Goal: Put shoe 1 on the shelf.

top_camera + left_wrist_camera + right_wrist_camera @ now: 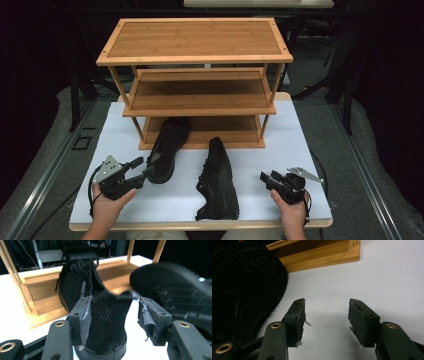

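Note:
A black knit shoe (167,145) rests with its toe on the bottom shelf of a wooden shoe rack (195,37) and its heel (105,322) out on the white table. My left gripper (142,167) is open with its jaws on either side of that heel; in the left gripper view (113,315) the left pad touches the heel and a gap shows at the right pad. A second black shoe (218,180) lies on its side at mid-table, its ribbed sole (242,290) facing my right gripper (265,177). The right gripper (326,315) is open, with bare table between its jaws.
The rack has three shelves; its top and middle shelves are bare. The bottom shelf (47,297) has free wood to the right of the toe. The white table (120,130) ends just behind both hands. Dark floor and metal frames surround the table.

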`<state>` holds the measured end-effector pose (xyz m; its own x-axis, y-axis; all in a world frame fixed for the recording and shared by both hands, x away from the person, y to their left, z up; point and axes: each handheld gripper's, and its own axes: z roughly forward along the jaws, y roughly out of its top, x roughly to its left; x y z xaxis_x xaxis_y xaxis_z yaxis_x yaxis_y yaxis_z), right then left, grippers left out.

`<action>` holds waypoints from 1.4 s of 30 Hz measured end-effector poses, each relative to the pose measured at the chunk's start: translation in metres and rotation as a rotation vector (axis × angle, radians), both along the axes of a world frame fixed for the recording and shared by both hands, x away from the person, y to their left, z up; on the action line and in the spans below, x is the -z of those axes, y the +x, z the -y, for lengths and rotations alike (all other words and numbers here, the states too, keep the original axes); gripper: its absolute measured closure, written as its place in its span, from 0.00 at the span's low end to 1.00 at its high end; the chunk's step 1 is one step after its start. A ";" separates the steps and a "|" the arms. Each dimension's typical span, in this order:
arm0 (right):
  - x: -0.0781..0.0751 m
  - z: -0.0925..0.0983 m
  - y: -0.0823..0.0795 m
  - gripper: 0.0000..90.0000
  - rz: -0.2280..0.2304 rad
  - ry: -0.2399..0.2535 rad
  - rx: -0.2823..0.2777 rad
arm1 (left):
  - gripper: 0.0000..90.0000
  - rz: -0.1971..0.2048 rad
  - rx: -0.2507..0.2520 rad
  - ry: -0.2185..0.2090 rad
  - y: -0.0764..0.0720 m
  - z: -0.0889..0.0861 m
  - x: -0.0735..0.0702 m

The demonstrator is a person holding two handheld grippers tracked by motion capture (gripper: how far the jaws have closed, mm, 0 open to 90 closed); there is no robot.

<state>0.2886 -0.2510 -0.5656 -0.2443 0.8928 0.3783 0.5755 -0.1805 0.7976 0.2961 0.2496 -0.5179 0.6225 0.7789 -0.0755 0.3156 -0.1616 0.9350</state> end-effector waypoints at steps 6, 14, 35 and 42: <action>0.000 0.000 0.000 0.52 -0.001 -0.002 -0.004 | 0.53 -0.035 0.003 0.053 0.007 0.005 0.012; 0.000 -0.001 0.000 0.52 0.000 0.000 -0.004 | 0.74 -0.053 -0.010 0.085 0.010 0.014 0.011; 0.000 0.001 0.001 0.52 -0.002 0.004 -0.002 | 0.85 -0.065 -0.138 0.025 0.064 0.070 -0.021; 0.000 0.003 0.001 0.53 -0.001 0.010 -0.004 | 0.85 -0.067 -0.188 -0.014 0.094 0.084 -0.015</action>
<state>0.2897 -0.2541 -0.5659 -0.2473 0.8882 0.3872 0.5772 -0.1860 0.7952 0.3902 0.1660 -0.5033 0.4590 0.8799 -0.1232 0.4007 -0.0812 0.9126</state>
